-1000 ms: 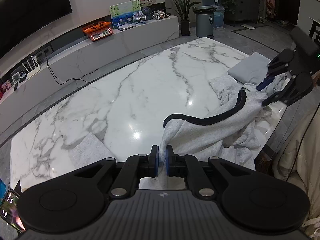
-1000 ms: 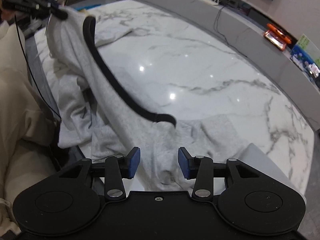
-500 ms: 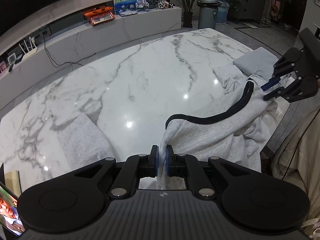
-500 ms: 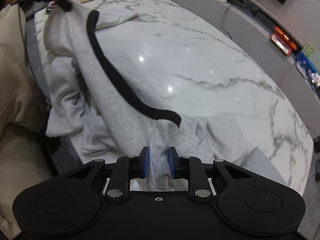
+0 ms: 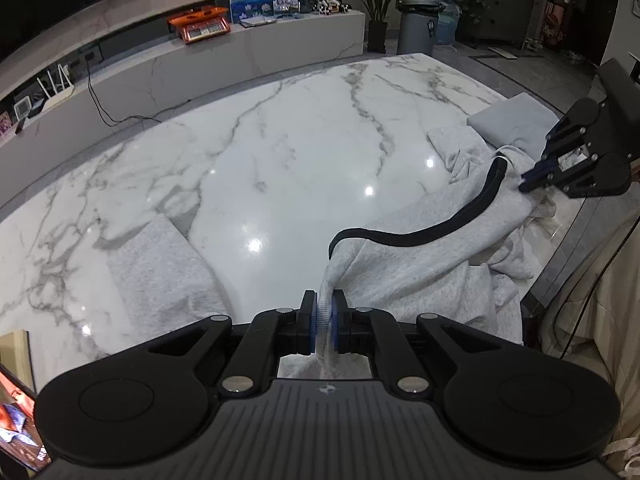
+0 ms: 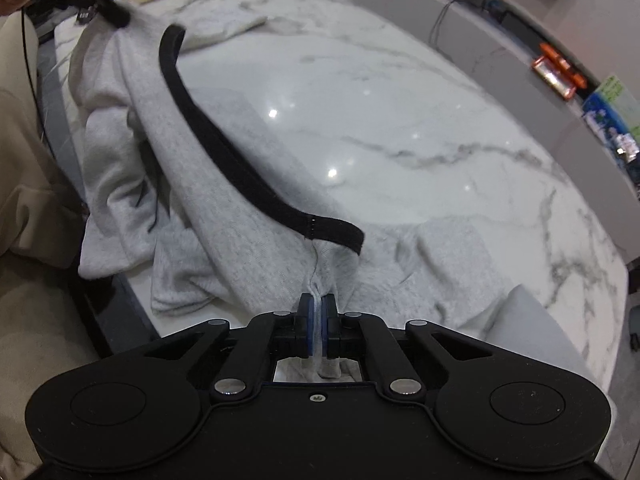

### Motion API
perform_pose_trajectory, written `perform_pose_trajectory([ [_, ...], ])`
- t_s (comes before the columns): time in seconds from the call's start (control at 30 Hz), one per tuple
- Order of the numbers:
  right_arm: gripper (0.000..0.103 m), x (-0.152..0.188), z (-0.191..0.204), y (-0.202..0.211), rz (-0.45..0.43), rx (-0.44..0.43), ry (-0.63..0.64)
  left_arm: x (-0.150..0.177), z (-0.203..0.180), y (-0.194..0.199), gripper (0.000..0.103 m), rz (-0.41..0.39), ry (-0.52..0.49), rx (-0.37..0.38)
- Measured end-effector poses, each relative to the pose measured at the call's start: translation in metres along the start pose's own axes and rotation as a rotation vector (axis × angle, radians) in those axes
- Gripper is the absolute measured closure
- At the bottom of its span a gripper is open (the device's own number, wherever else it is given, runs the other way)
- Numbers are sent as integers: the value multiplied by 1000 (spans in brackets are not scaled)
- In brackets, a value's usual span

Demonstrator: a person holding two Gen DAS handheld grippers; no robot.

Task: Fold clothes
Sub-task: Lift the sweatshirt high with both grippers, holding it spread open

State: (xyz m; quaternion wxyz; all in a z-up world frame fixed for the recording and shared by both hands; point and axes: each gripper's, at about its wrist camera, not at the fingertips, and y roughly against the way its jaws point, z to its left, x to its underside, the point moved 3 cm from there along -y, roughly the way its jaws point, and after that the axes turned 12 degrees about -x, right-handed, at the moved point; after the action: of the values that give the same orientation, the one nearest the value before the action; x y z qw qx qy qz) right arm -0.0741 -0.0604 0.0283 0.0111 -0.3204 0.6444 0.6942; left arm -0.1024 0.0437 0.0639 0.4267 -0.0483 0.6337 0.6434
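Now that my right gripper (image 6: 318,314) has clamped on the cloth it was only hovering over a second ago, both ends of the grey garment (image 6: 248,240) are pinched, so I judge I can stretch it out. Left wrist view: left gripper (image 5: 324,312) stays clamped on grey fabric; black waistband (image 5: 440,228) runs toward the right gripper (image 5: 532,178), garment along the marble table (image 5: 280,152) near edge. Right wrist view: waistband (image 6: 224,148) spans gripper to gripper.
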Motion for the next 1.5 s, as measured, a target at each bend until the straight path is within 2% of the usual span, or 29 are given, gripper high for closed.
perform_pose_trajectory([
  [0.13,101,-9,1,36,-85,99,19,-17,0,28,97,-78,-7,-80],
  [0.23,102,-28,2,77,-165,231,54,-37,1,55,97,-141,-21,-147],
  [0.37,102,-55,5,131,-276,389,85,-78,3,119,98,-279,-37,-289],
  [0.53,102,-100,22,232,-448,611,147,-122,5,204,98,-463,-14,-455],
  [0.63,102,-117,36,282,-532,711,176,-144,-4,268,98,-603,-24,-580],
  [0.77,102,-131,61,360,-732,864,173,-154,-16,330,98,-743,-2,-655],
  [0.83,102,-137,65,371,-706,899,201,-162,-25,341,98,-734,-54,-690],
  [0.9,102,-143,72,393,-735,934,203,-165,-31,351,98,-741,-72,-708],
  [1.07,102,-141,82,408,-766,962,211,-163,-35,365,98,-783,-49,-724],
  [1.37,102,-127,92,416,-753,926,194,-155,-38,363,98,-750,-63,-714],
  [1.5,102,-129,87,406,-725,902,181,-160,-26,342,98,-695,-71,-678],
])
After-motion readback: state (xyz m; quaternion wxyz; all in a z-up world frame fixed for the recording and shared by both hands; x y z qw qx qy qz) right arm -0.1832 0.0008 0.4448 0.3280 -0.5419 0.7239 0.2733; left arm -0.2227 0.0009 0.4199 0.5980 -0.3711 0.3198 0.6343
